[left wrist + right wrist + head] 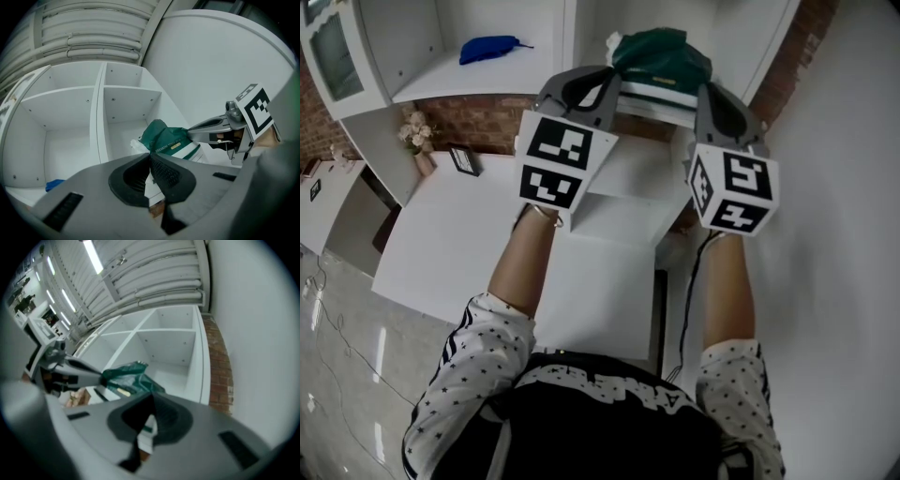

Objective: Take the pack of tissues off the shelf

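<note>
The left tongs (612,82) and the right tongs (704,91) each pinch one end of the green pack of tissues (661,58). The pack hangs between them at the front of the shelf (487,80). It looks almost out and only needs pulling clear.

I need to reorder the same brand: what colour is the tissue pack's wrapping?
The tissue pack is dark green above, white below; clearest in the left gripper view.
</note>
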The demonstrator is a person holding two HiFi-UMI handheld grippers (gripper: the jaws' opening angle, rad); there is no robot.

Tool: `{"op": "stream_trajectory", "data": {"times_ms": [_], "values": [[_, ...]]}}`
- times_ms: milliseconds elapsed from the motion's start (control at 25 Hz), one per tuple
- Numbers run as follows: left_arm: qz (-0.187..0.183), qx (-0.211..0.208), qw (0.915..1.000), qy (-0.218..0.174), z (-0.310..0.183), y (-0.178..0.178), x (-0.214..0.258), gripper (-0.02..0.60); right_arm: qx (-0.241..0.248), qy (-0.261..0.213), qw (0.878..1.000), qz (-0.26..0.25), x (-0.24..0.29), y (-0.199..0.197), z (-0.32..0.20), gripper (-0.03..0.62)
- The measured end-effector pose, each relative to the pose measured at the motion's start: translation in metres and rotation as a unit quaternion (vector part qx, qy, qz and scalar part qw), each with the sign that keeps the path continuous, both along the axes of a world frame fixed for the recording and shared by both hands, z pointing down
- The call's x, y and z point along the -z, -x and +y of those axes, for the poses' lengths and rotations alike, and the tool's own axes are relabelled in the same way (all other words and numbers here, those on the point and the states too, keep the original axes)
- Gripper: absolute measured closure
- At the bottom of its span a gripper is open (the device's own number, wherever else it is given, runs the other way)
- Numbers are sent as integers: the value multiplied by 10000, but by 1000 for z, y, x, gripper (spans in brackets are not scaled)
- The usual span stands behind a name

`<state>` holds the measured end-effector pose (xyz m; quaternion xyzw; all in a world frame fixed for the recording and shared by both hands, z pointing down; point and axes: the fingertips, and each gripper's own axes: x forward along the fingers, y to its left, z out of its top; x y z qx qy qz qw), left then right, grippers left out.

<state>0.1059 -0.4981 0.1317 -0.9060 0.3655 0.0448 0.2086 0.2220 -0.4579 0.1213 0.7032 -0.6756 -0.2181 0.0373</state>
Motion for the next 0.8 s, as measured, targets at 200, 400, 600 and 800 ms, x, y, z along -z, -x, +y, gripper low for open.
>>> {"op": "stream_trajectory", "data": {"times_ms": [200,400,600,800], "values": [[52,63,9997,-224,15,6,5,546,129,-240,9996,19,3,7,15,565],[123,79,9988,-464,39,15,2,546,170,-543,9983,115,-2,16,40,565],[172,83,9981,-582,56,22,-6,546,256,-727,9969,123,-12,24,60,565],[139,129,9980,-596,62,24,-10,546,206,-747,9969,99,-18,26,64,565]]}}
